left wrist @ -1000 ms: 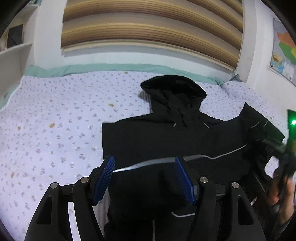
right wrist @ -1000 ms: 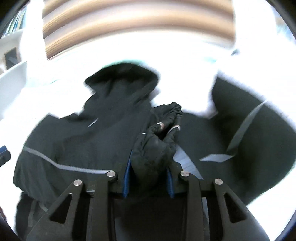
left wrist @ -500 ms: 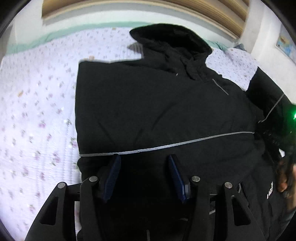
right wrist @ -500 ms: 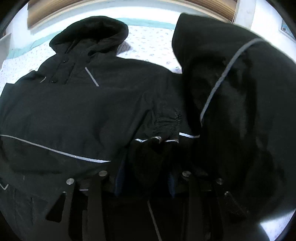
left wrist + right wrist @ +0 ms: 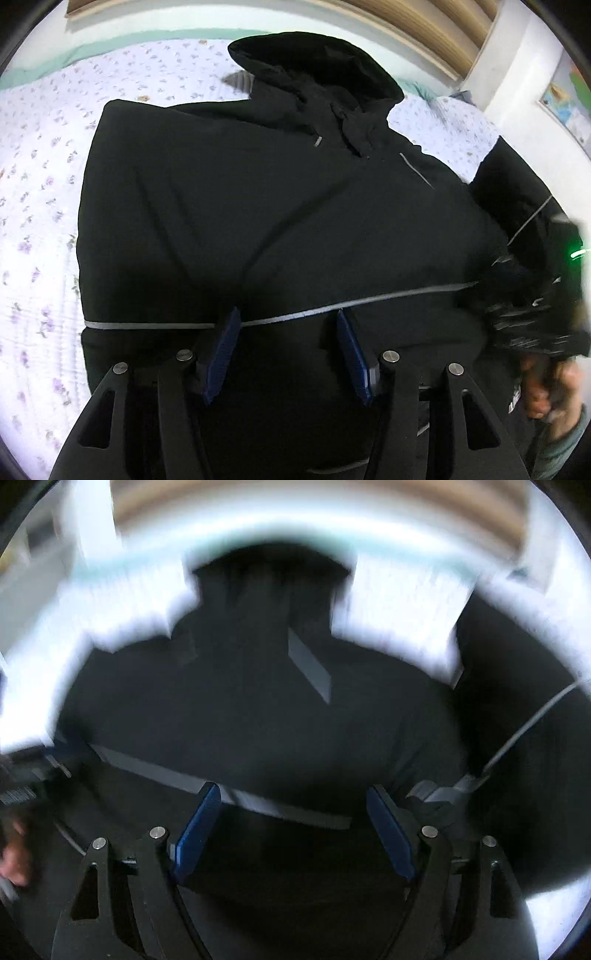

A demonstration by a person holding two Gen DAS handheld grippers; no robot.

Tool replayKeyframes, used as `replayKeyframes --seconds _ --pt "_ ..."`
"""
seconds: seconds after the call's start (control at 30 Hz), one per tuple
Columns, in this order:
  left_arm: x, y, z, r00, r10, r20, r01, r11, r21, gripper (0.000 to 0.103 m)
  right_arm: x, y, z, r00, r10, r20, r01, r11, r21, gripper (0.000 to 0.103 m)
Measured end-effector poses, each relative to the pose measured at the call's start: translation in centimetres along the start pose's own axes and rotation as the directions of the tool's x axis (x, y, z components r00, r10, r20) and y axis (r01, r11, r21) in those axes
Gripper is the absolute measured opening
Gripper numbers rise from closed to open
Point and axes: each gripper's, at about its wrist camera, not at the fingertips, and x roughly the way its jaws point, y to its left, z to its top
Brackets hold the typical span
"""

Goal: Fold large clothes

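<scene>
The black hooded jacket (image 5: 266, 221) lies flat on the bed (image 5: 40, 192), hood pointing away, long axis running hood to hem. The left gripper (image 5: 286, 343) has its jaws spread, empty above the cloth. The right gripper (image 5: 293, 830) has its jaws opening, nothing between them.

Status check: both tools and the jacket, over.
Left tool open over black jacket. Right tool opening, nothing between its pads. Jacket flat on floral bedspread, hood up top. Nothing in the way.

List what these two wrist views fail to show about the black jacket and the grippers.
- Black jacket hem: left wrist view, hidden behind the left gripper and cut off by the bottom edge.
- Hood detail: right wrist view, smeared by motion blur.
- Right gripper, jaws opening with nothing between them: whether its pads touch the fabric is unclear in the dark.
- Right sleeve: left wrist view, its cuff lost in blur at the picture's right edge.
</scene>
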Motion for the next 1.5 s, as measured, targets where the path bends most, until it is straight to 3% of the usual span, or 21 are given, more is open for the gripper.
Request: replayKeyframes --seconds 0.03,0.17,0.27,0.43,0.57,0.67,0.77,0.87,1.0,1.1,1.2,1.33,1.43,1.5 --pt "0.2 0.1 0.0 1.000 0.000 0.003 0.000 1.000 -0.008 0.055 0.4 -0.5 -0.6 0.998 0.014 0.059 -0.014 1.000 0.008 0.086" --pt "0.9 -0.6 -0.3 0.998 0.047 0.035 -0.047 0.999 0.017 0.056 0.0 -0.9 -1.2 0.991 -0.012 0.130 0.010 1.000 0.017 0.087" --pt "0.5 -1.9 -0.6 0.994 0.094 0.053 -0.098 0.993 0.063 0.056 -0.7 -1.2 -1.8 0.986 -0.024 0.165 0.021 1.000 0.018 0.086" --pt "-2.2 -3.0 -0.9 0.989 0.143 0.044 -0.145 0.989 0.037 0.058 -3.6 -0.1 -3.7 0.983 0.001 0.181 -0.004 1.000 0.015 0.086" --pt "-5.4 -5.8 -0.6 0.991 0.094 0.097 -0.100 0.993 0.058 0.059 -6.9 0.7 -6.8 0.980 0.172 0.105 -0.176 0.984 0.034 0.087" --pt "-6.7 -9.9 0.2 0.993 -0.017 0.116 0.009 0.998 0.069 0.059 -9.9 -0.9 -10.2 0.969 0.218 0.112 -0.224 0.974 0.040 0.087" --pt "-6.7 -14.4 0.5 0.989 -0.049 0.141 0.030 0.990 0.141 0.062 -14.1 -3.9 -13.3 0.967 0.192 0.168 -0.205 0.977 0.063 0.087" --pt "-4.8 -19.0 0.2 0.984 -0.005 0.178 -0.039 0.970 0.242 0.073 -16.8 -7.7 -14.8 0.964 0.153 0.219 -0.181 0.977 0.113 0.087" --pt "0.3 -21.6 -0.6 0.994 -0.017 0.108 -0.012 0.965 0.260 0.073 -19.5 -13.8 -15.2 0.963 0.033 0.269 -0.093 0.973 0.213 0.087" --pt "5.8 -20.9 -1.7 1.000 -0.010 -0.022 0.015 0.976 0.216 0.073 -20.7 -18.3 -15.0 0.952 -0.049 0.301 -0.048 0.950 0.307 0.087" --pt "6.4 -20.8 -2.8 0.999 -0.027 0.037 0.016 0.968 0.249 0.073 -20.2 -22.5 -14.4 0.943 -0.108 0.316 -0.029 0.916 0.401 0.087" --pt "5.8 -20.8 -3.4 0.998 -0.034 0.051 0.020 0.968 0.252 0.074 -17.1 -27.7 -13.7 0.941 -0.069 0.330 -0.120 0.847 0.518 0.088" --pt "6.1 -20.8 -3.4 0.997 -0.028 0.070 0.009 0.964 0.267 0.075 -13.1 -31.1 -12.9 0.945 -0.011 0.326 -0.199 0.772 0.604 0.088" --pt "5.8 -20.7 -3.9 0.995 -0.026 0.096 -0.001 0.963 0.270 0.075 -10.8 -32.1 -12.2 0.954 -0.017 0.301 -0.188 0.746 0.638 0.088"
